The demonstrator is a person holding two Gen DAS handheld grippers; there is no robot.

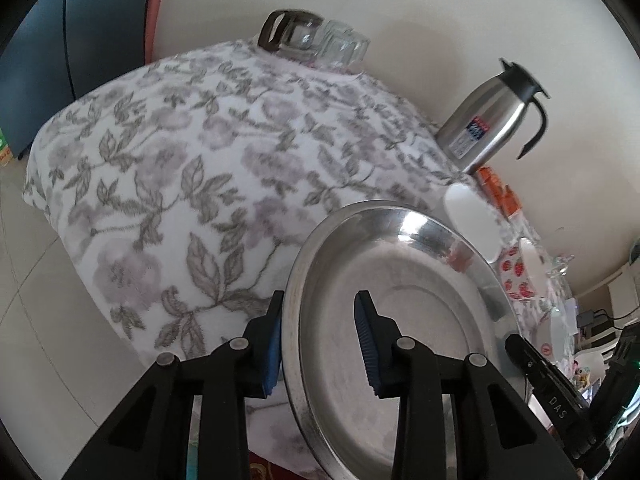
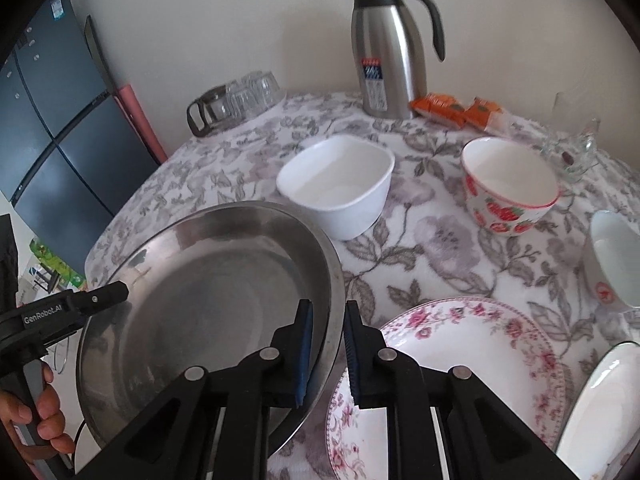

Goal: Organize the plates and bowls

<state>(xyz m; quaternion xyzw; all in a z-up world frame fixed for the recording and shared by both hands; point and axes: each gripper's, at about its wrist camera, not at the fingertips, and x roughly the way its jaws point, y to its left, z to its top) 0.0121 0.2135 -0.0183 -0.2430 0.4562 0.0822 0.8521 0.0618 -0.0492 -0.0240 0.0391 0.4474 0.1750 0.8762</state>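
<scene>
Black right tongs (image 2: 327, 346) fill the bottom of the right wrist view; we see their blue ribbed pads set on either side of the near rim of the steel plate (image 2: 208, 300), one pad inside, one outside, clamped on that rim. We note that the plate is round, shallow and dull-polished, with a raised lip. It is tilted, with its lower edge overlapping the floral plate (image 2: 460, 364).

In the left wrist view, the left tongs (image 1: 320, 340) straddle the opposite rim of the same steel plate (image 1: 400, 300). The outer pad lies against the outside of the rim; the inner pad stands apart over the plate floor, so we read these tongs as released. A bare hand (image 2: 38, 412) grips the handle of the left tongs at the left edge of the right wrist view.

Beyond the plate, we find a white rounded-rectangular bowl (image 2: 340, 188) and a round strawberry-print bowl (image 2: 508, 188), both upright and well apart. A further white bowl (image 2: 616, 260) and a white plate (image 2: 600, 400) lie at the right edge. All rest on a fleecy floral cloth over the surface (image 2: 420, 248). At the back stand a steel jug (image 2: 384, 48), orange packets (image 2: 456, 110) and clear glassware (image 2: 240, 96).
</scene>
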